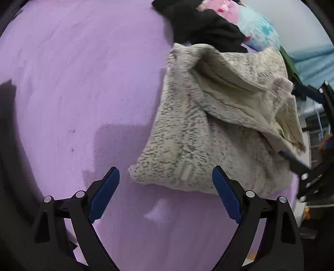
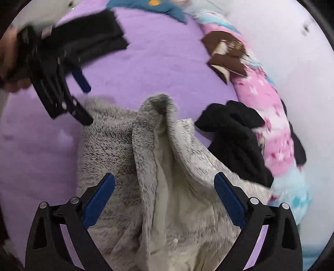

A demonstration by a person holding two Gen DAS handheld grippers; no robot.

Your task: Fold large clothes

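A large grey fuzzy garment [image 1: 187, 133] with a cream lining lies crumpled on the purple bed sheet [image 1: 83, 83]. One flap is turned back, so the lining [image 2: 167, 198] shows. My left gripper [image 1: 166, 174] is open just off the garment's near corner, and its pads touch nothing. My right gripper [image 2: 164, 179] hovers over the garment [image 2: 108, 146] with its jaws wide and no cloth pinched. Each gripper shows in the other's view: the right gripper [image 1: 296, 127] at the garment's far side, the left gripper [image 2: 85, 102] at its upper-left corner, held by a hand [image 2: 8, 62].
A black garment [image 2: 235, 141] lies bunched right of the grey one. Folded black cloth [image 2: 89, 37] sits at the back left. A pink and blue patterned pillow [image 2: 275, 135], a brown item [image 2: 227, 54] and a teal item [image 2: 150, 6] line the far edge by the wall.
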